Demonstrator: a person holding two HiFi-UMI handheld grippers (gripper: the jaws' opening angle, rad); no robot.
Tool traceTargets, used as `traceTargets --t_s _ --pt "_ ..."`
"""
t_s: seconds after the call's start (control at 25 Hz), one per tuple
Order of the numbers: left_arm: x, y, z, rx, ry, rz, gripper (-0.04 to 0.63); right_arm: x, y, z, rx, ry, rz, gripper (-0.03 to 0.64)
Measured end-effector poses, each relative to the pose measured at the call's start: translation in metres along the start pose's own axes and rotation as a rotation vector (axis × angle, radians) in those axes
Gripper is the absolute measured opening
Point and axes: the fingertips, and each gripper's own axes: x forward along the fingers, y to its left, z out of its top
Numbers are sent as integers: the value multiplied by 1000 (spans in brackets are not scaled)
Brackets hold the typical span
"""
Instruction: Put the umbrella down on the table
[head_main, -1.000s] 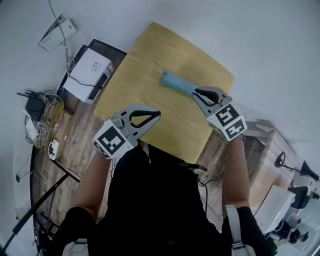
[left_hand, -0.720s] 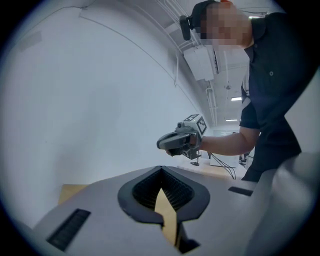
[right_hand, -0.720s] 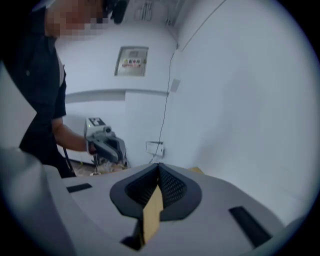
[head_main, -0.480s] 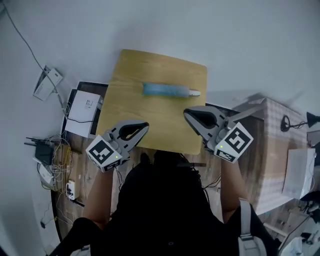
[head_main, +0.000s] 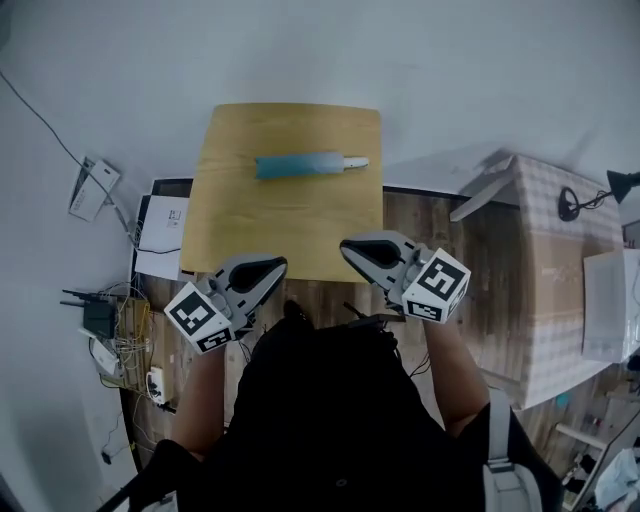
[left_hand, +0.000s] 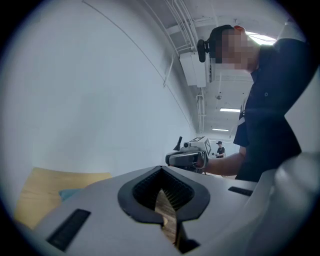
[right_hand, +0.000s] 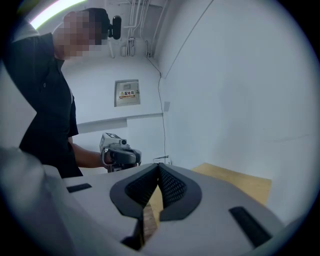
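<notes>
on the table (head_main: 232, 225) the umbrella (head_main: 300, 165) lies flat across the far half, so your job looks done. your left gripper (head_main: 277, 265) and right gripper (head_main: 347, 246) hang at the near edge, jaws pressed together on nothing; hold them clear of it.

Right gripper (right_hand: 159, 169), grey with black ribbed pads, jaws pressed together with nothing between them; beyond it, left gripper (right_hand: 131, 156) carried by a person in a dark shirt (right_hand: 42, 100) at left, pale wooden table (right_hand: 235, 181) corner at right, framed wall sign (right_hand: 127, 93) on a white wall.
</notes>
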Motion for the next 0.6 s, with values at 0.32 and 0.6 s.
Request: traceTargets --t_s 0.32,0.6 --pt "61 -113 -36 -54 52 -36 12 -108 37 -53 84 4 29 18" --pt "72 -195 -63 -70 93 9 12 -162 81 -88 131 -18 94 18"
